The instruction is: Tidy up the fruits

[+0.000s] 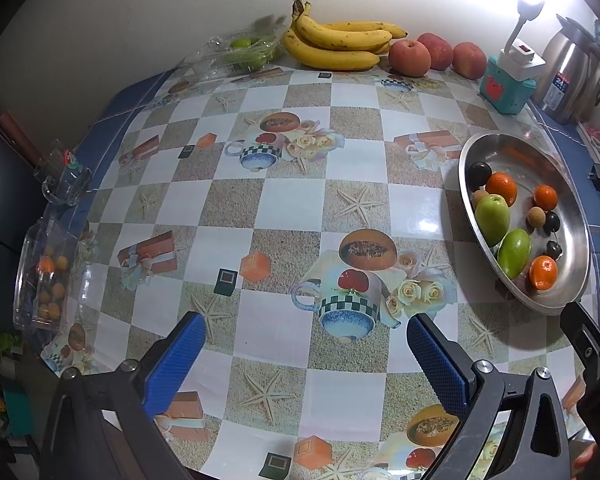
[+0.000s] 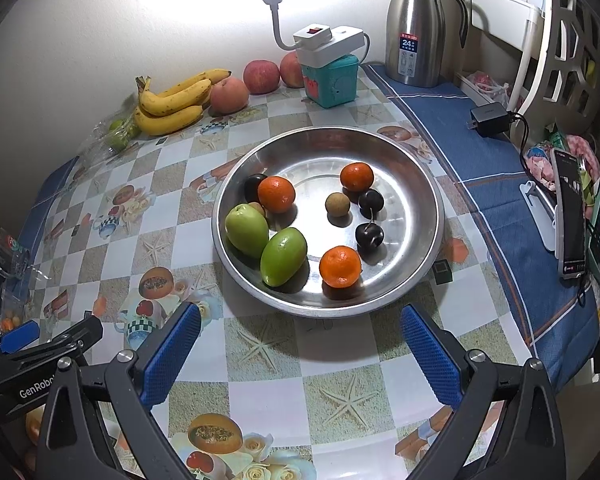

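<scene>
Left gripper point(image 1: 306, 346): jaws stood wide apart, empty, above the table's near edge.
Right gripper point(image 2: 300, 340): also spread, empty, just short of the steel dish point(image 2: 428, 184).
Fruit: tangerines, green fruits and dark plums lay in the dish toward the right edge; bananas point(image 2: 172, 104) along the far edge.
Advice: the nearest tangerine point(image 2: 340, 267) probably wanted a centred, gentle pinch.

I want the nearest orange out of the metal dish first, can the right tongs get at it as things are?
Probably yes: the right tongs are open and empty, facing the metal dish, and the orange sits near its front rim, uncovered, apart from its neighbours.
</scene>
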`<state>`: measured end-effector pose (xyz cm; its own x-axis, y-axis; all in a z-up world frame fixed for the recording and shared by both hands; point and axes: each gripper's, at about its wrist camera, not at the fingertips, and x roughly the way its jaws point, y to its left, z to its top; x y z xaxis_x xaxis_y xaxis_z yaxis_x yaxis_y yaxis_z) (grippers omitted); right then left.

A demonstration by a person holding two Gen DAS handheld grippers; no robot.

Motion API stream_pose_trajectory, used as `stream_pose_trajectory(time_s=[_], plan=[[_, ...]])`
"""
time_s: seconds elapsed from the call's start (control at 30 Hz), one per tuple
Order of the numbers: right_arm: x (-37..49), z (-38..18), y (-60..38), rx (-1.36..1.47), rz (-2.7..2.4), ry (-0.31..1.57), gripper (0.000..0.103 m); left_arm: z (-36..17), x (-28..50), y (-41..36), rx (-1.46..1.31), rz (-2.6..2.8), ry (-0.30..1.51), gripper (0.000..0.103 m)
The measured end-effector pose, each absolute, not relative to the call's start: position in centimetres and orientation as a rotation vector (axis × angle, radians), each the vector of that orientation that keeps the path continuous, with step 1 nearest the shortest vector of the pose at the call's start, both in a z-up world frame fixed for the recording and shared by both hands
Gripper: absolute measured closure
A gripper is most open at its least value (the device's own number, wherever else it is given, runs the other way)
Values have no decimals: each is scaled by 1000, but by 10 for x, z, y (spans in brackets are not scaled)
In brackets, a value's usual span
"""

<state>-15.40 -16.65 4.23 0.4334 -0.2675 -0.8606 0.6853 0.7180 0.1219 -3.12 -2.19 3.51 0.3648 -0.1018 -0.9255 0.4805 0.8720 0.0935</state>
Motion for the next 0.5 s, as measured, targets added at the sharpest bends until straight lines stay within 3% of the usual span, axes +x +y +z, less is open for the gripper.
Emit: stream_pose_trajectory(time_s=[0.5], plan=[[-154,41,-167,504,-625,951,3,34,-31,-22,378,-386,1145,1]])
